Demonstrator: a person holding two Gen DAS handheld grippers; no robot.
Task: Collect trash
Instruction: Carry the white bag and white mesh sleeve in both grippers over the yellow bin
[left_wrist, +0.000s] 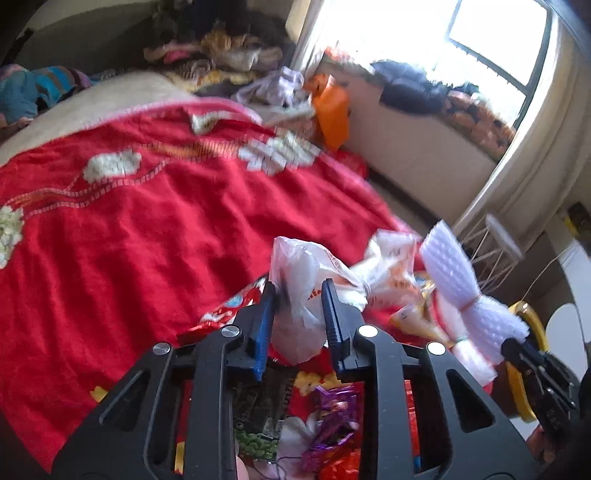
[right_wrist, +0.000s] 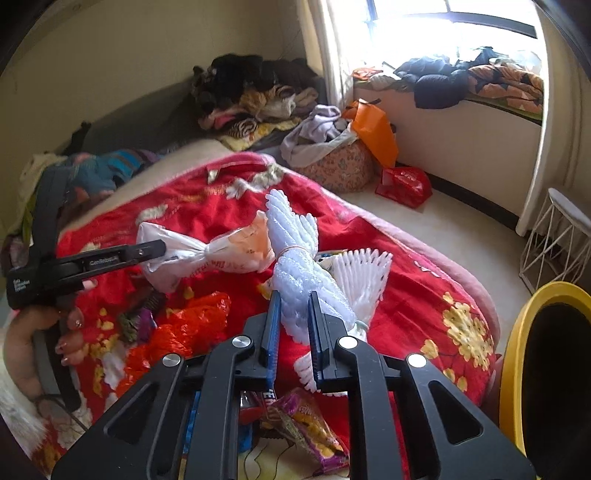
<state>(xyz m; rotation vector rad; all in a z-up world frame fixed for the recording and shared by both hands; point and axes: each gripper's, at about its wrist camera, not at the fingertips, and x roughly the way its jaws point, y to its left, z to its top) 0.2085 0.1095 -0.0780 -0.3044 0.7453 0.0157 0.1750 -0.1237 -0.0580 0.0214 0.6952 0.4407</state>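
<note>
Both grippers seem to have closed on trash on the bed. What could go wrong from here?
1. The left gripper pinches only loose film of the knotted white plastic bag; it may slip or tear when lifted.
2. The right gripper holds the bundled white foam netting, which touches that bag, so lifting one could drag the other.
3. The yellow bin stands off the bed's edge; a weak grip may drop trash on the floor.

1. A lived-in bedroom: a bed (right_wrist: 406, 295) under a red flowered blanket (left_wrist: 129, 221).
2. Clothes (right_wrist: 255, 99) heaped at its far end, more on the window ledge (right_wrist: 461, 110).
3. A curtained window (left_wrist: 491, 44) lights it.
</note>
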